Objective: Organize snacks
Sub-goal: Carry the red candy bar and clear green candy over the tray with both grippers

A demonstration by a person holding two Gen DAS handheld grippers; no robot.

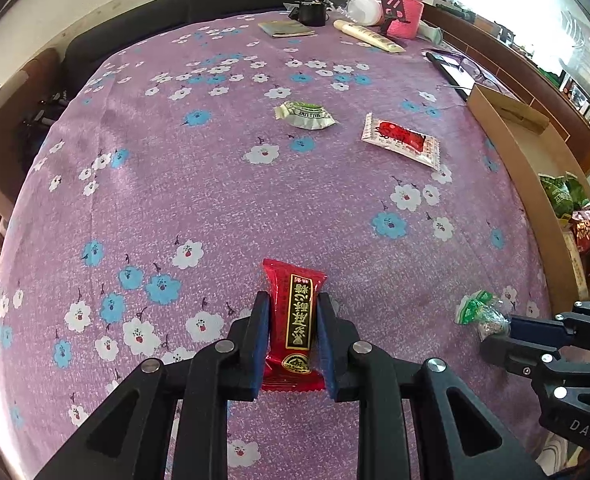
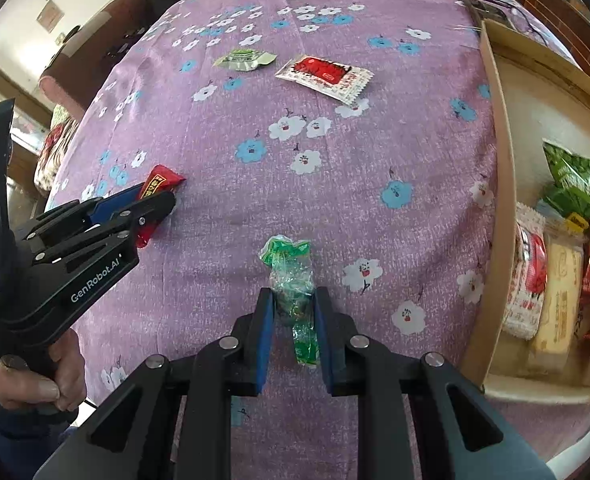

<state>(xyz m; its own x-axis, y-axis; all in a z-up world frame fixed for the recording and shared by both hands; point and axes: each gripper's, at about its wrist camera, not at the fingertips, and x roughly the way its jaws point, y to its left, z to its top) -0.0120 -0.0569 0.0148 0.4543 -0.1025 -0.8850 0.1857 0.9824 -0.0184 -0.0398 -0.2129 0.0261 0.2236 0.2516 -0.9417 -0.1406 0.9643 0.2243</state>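
- Left wrist view: the cardboard box (image 1: 507, 184) runs off the right edge, its snacks only partly seen; the far clutter is small and hard to read.
- The tabletop (image 1: 215, 184) wears a purple cloth with white and blue flowers; a dark sofa (image 1: 199, 4) stands behind.
- The left gripper (image 1: 293, 300) has its jaws pinching a glossy red snack bar (image 1: 295, 320).
- The right gripper (image 2: 294, 296) has its jaws pinching a crinkled green candy wrapper (image 2: 291, 268).
- A green packet (image 1: 305, 115) and a red-and-white packet (image 1: 401, 140) lie flat mid-cloth.
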